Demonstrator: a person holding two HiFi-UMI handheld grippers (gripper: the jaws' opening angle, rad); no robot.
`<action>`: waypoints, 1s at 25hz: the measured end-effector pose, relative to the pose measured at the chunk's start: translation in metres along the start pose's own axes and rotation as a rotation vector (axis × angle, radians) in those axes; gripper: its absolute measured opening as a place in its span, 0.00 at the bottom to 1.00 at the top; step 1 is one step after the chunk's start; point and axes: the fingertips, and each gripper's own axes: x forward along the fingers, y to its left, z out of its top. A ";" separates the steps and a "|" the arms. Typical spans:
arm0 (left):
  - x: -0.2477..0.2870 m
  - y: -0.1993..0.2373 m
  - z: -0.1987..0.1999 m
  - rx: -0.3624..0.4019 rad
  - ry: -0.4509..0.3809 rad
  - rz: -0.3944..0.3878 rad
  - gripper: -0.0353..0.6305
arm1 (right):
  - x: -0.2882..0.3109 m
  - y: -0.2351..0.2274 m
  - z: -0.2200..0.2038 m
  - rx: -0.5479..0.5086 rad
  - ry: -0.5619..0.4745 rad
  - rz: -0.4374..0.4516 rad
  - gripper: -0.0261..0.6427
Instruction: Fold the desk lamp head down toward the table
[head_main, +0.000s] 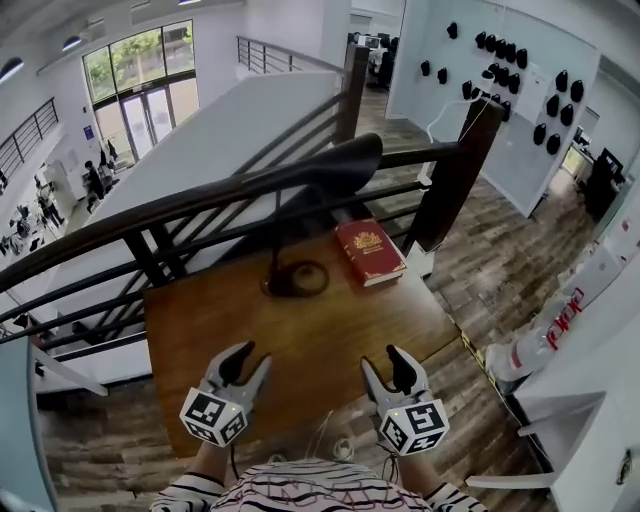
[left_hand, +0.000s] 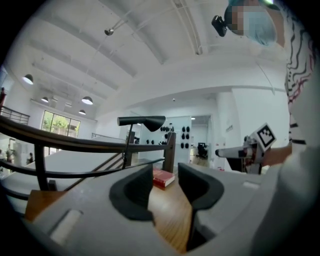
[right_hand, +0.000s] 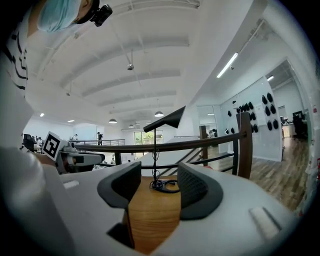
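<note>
Standing well beyond left gripper (head_main: 252, 355) and right gripper (head_main: 382, 358) (both spread, empty): desk lamp (head_main: 335, 165), head raised.

The black desk lamp (head_main: 277, 235) stands upright near the table's (head_main: 320, 345) 12 o'clock edge, its cord (head_main: 308, 277) coiled beside the base (head_main: 272, 287). Its long head (head_main: 335, 165) sits raised and roughly level atop the thin stem, reaching toward 2 o'clock.
</note>
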 end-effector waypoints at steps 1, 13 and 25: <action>0.008 -0.002 0.002 0.001 -0.002 0.014 0.29 | 0.003 -0.008 0.004 -0.009 -0.003 0.016 0.36; 0.094 -0.043 0.007 0.040 -0.009 0.166 0.29 | 0.017 -0.115 0.037 -0.102 -0.024 0.175 0.36; 0.129 -0.029 0.032 0.079 0.002 0.288 0.29 | 0.038 -0.156 0.058 -0.144 -0.048 0.264 0.36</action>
